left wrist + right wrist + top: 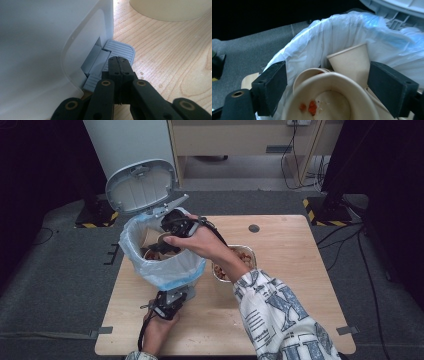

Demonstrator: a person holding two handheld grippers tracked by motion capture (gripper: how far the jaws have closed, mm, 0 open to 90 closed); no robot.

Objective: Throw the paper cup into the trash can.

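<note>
A person's left hand at the near edge of the wooden table [300, 320] holds the left gripper [120, 62], its 2 jaws pressed fully together with nothing between them, tips resting on the grey foot pedal [120, 50] at the base of a white pedal bin [165, 265]. The bin stands on the table's left half with its lid [140, 187] raised upright and a pale blue liner [342, 32] folded over the rim. Above the bin's mouth, the right gripper [327, 87] has its jaws spread wide, just beside but not pressing a stained paper bowl [329, 97]. A paper cup [350, 63] leans inside the bin. Beyond the right forearm sits a foil tray [245, 257] of food.
</note>
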